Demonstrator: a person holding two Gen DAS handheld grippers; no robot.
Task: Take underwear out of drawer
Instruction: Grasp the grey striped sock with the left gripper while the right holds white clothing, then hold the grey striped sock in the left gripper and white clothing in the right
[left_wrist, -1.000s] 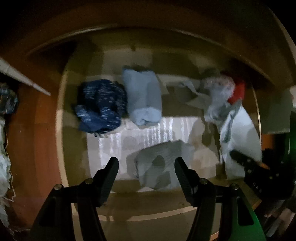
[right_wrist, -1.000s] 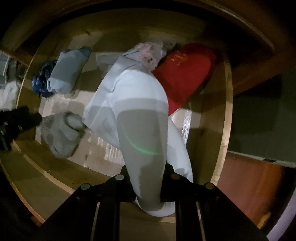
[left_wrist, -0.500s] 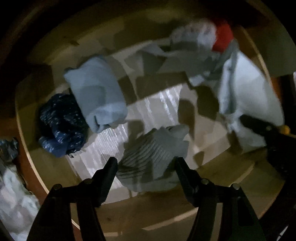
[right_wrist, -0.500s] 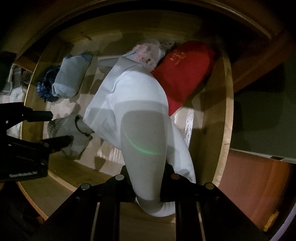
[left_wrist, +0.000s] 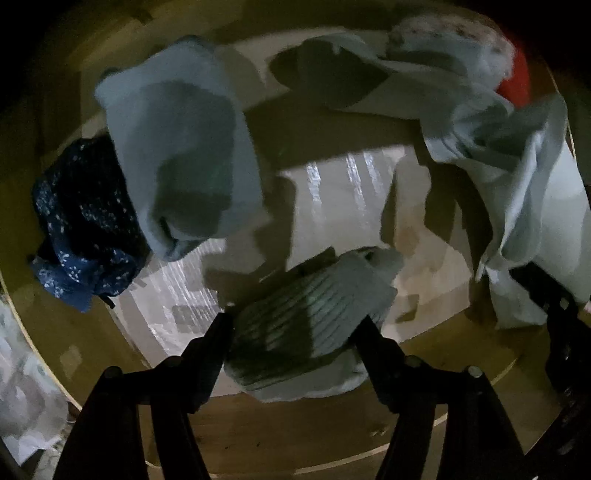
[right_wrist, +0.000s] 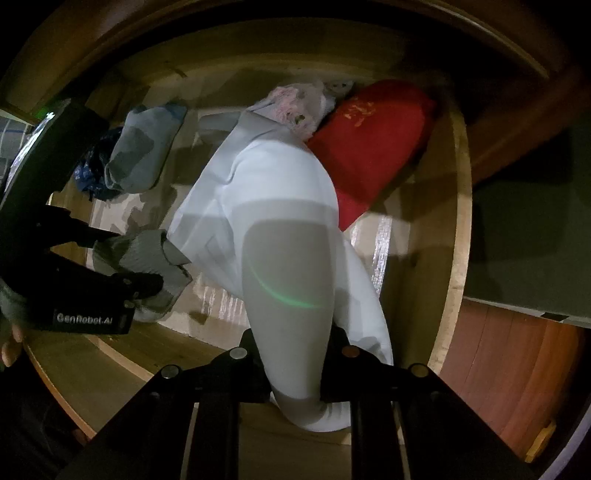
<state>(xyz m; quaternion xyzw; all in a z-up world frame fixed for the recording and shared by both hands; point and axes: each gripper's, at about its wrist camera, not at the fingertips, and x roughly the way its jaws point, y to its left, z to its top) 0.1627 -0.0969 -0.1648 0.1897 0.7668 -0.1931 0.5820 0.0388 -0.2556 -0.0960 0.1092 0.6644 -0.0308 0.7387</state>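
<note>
A white garment (right_wrist: 273, 206) is clamped in the right gripper (right_wrist: 293, 354); the grey ribbed underwear (left_wrist: 306, 317) is straddled by the wide-open left gripper (left_wrist: 295, 328). Closing, then lifting from the drawer (right_wrist: 458, 229), is judged next.

The left gripper (left_wrist: 295, 326) reached down with its black fingers (left_wrist: 212, 345) spread wide, one on each side of a grey ribbed garment (left_wrist: 306, 317), while the right gripper (right_wrist: 291, 354) had its fingers clamped tight on a white garment (right_wrist: 280, 236).
</note>
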